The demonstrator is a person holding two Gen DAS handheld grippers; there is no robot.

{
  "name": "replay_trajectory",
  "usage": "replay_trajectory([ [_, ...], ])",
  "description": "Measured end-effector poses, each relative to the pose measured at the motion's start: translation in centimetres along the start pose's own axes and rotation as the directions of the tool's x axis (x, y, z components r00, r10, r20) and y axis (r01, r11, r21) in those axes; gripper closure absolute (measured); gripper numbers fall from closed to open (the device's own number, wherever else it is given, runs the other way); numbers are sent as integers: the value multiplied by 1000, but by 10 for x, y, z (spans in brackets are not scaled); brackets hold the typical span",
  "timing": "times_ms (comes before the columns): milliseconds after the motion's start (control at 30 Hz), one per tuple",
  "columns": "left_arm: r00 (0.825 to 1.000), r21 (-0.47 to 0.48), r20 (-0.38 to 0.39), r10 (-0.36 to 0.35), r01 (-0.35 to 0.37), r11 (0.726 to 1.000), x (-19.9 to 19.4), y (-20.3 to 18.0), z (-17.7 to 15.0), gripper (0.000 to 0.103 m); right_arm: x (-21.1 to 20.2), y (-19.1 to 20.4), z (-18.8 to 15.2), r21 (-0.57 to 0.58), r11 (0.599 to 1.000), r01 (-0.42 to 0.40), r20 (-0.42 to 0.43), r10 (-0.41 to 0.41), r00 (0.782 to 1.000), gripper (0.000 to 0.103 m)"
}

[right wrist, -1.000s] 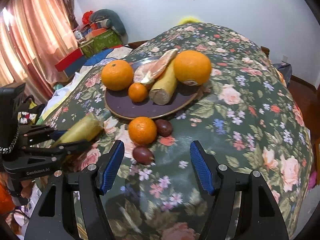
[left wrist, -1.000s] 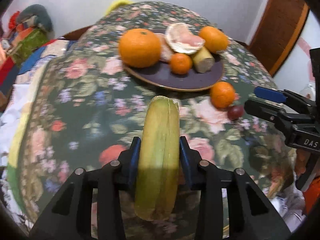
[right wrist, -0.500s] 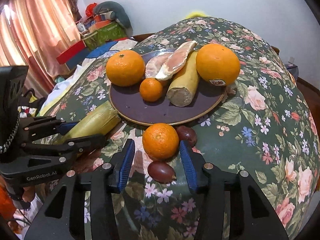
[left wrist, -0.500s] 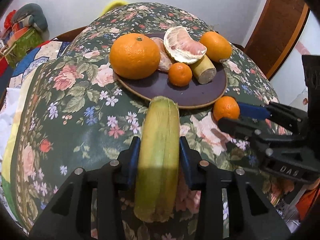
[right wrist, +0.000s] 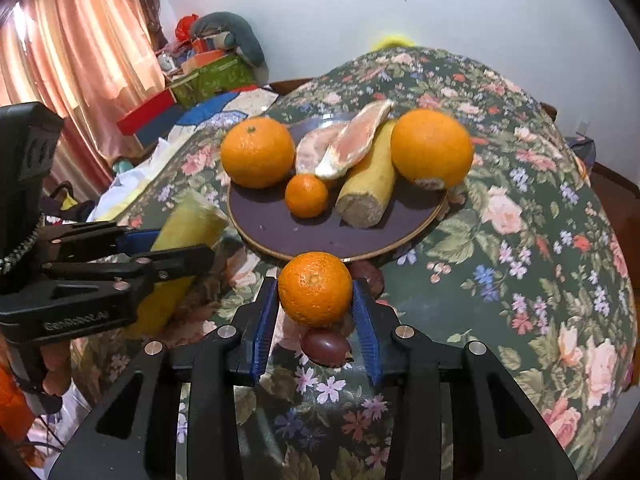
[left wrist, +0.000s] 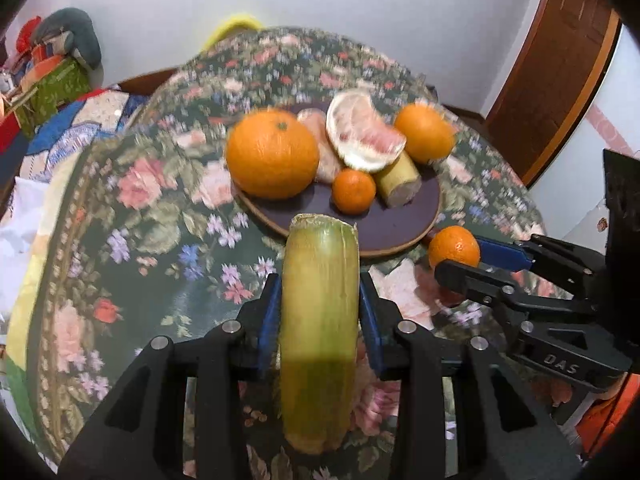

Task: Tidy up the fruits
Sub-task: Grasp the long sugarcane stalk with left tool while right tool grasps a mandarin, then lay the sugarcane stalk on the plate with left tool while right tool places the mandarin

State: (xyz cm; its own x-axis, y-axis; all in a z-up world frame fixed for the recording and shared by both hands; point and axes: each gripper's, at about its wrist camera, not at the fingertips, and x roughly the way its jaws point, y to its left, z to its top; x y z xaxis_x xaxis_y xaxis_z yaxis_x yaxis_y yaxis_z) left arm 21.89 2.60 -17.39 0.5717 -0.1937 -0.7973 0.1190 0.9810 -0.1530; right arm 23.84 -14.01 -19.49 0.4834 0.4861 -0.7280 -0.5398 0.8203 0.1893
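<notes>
My left gripper [left wrist: 319, 280] is shut on a yellow-green sugarcane piece [left wrist: 319, 320], held just in front of the dark purple plate [left wrist: 400, 216]. The plate holds two big oranges [left wrist: 273, 153], a small mandarin [left wrist: 354, 191], pomelo segments [left wrist: 362, 136] and another cane piece [left wrist: 398, 182]. My right gripper [right wrist: 315, 292] is shut on a loose mandarin [right wrist: 315, 288] at the plate's [right wrist: 280, 232] near rim. Two dark brown fruits [right wrist: 326, 347] lie on the cloth by the right fingers. The left gripper [right wrist: 172, 250] with its cane shows at left in the right wrist view.
The round table has a dark floral cloth [right wrist: 520, 240]. Boxes and bedding [right wrist: 208, 76] are piled beyond the table's left side under a pink curtain [right wrist: 80, 60]. A wooden door [left wrist: 560, 60] stands at the right. A white wall lies behind.
My left gripper carried the cane piece closer to the plate's near rim. My right gripper moved forward and closed from open onto the loose mandarin.
</notes>
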Motion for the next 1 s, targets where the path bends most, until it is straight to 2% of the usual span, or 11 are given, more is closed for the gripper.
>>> replay_trajectory([
  [200, 997, 8, 79, -10, 10, 1000, -27, -6, 13, 66, -13, -3, 12, -3, 1000, 18, 51, -17, 999, 69],
  [400, 992, 6, 121, -23, 22, 1000, -31, -8, 31, 67, -20, -12, 22, 10, 999, 34, 87, -35, 996, 69],
  [733, 996, 18, 89, -16, 14, 1000, -7, -9, 47, 67, -2, -25, 26, 18, 999, 48, 69, -49, 996, 69],
  [1000, 995, 19, 103, -15, 13, 1000, 6, -10, 61, 67, 15, -39, 30, 33, 997, 66, 47, -67, 997, 69],
])
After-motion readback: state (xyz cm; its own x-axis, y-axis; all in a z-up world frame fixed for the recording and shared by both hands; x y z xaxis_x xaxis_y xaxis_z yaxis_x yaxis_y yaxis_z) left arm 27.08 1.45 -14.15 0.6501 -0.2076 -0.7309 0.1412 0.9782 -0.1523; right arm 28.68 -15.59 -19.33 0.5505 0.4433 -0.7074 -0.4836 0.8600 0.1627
